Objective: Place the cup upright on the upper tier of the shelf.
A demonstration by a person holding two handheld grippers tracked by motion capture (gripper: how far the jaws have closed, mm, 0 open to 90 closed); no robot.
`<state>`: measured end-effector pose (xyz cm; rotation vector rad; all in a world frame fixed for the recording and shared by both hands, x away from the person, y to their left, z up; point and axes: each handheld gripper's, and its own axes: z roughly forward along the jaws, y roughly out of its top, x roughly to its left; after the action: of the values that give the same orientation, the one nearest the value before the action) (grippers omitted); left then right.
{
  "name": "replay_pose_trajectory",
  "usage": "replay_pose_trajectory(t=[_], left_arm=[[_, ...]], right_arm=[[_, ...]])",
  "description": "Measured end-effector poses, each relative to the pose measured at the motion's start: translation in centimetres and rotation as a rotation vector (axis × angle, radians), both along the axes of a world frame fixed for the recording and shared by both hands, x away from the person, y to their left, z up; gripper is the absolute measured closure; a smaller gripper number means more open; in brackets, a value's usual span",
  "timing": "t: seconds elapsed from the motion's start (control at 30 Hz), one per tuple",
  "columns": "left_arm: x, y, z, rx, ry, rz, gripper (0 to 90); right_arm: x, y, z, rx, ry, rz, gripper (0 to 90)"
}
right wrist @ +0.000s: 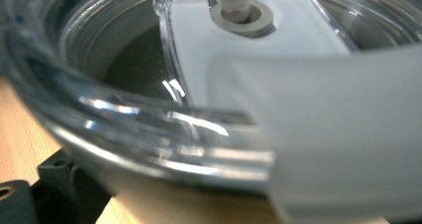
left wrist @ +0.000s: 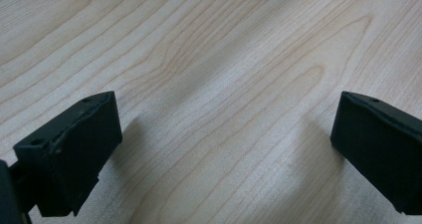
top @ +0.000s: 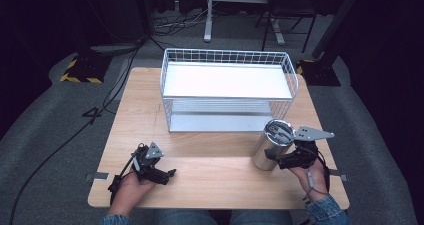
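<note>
Stainless-steel tumbler with a clear plastic lid: it stands upright on the wooden worktop at lower right of the high view, in front of the white wire basket and clear of it.

My right gripper is pressed against the tumbler's side, low on the wall. In the right gripper view the clear lid crowds the frame at very close range, with a white slider piece and a small grey grommet on top; one black jaw shows at lower left beneath the rim. I cannot tell from these pictures whether my right jaws are clamped on the wall or merely set against it.

My left gripper rests on the worktop at lower left of the high view, well apart from the tumbler. Its jaws stand wide and released, with bare wood grain between them in the left gripper view.

Handling judgement: the body looks rigid and polished, so slippery; a pinch on the curved wall could skate or twist. Weight is likely moderate, more if filled; contents not visible. The lid appears to be thin plastic and may lift off, so I would not carry by it. Best hold: across the wall at mid-height, jaws square to the axis, keeping it upright.
</note>
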<state>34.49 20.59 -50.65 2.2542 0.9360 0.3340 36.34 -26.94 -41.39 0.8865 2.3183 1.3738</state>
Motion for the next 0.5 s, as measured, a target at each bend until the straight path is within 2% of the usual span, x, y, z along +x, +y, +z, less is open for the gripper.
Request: replay_pose_trajectory(t=[0.3,0.5], left_arm=[[0.0,0.0,0.0,0.000,0.001,-0.001,0.2],[0.0,0.0,0.0,0.000,0.000,0.000,0.2]], right_arm=[[0.5,0.2,2.3,-0.012,0.002,0.024,3.5],[0.7,0.4,3.9,-0.021,-0.015,0.037,3.5]])
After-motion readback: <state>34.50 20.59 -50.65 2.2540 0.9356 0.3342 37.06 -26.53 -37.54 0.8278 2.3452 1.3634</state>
